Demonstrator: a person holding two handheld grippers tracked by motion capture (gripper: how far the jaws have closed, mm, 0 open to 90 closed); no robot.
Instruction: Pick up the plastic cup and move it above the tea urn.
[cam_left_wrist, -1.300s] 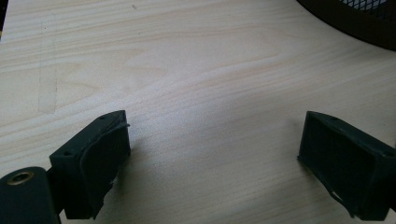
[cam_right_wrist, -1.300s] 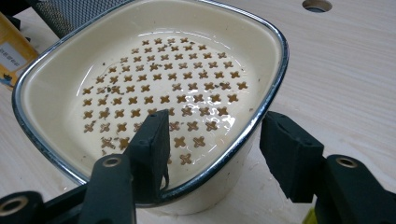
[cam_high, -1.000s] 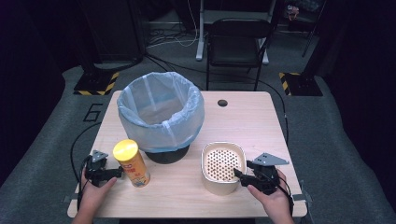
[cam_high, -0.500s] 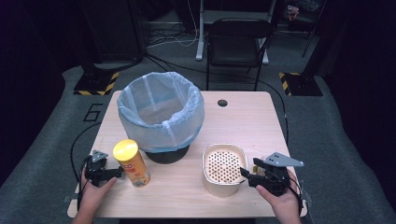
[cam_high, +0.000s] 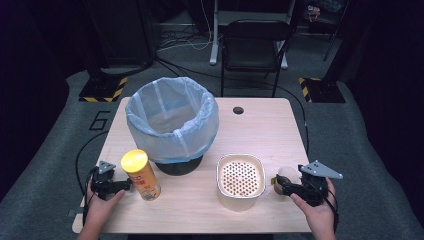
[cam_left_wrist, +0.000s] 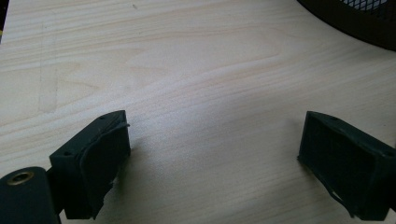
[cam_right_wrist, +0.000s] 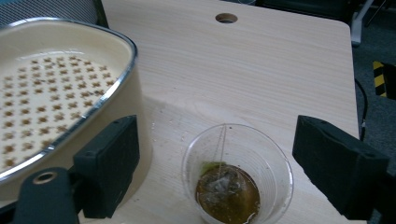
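Now right tongs (cam_right_wrist: 215, 172) just spread around the unpinched plastic cup (cam_right_wrist: 237, 173); left tongs (cam_left_wrist: 212, 158) spread, empty.

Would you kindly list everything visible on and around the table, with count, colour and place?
Bin: one, black mesh with a pale blue liner, back left of the table.
Chip can: one, orange with a yellow lid, upright, front left.
Strainer container: one, cream with a perforated insert, front centre.
Plastic cup: one, clear, holding brown liquid and a tea bag, right of the container.
Table: one, light wood, with a cable hole near the back.
Chair: one, black, behind the table.
Left hand-held gripper: black, beside the can, jaws open.
Right hand-held gripper: black, jaws just opened, either side of the cup.
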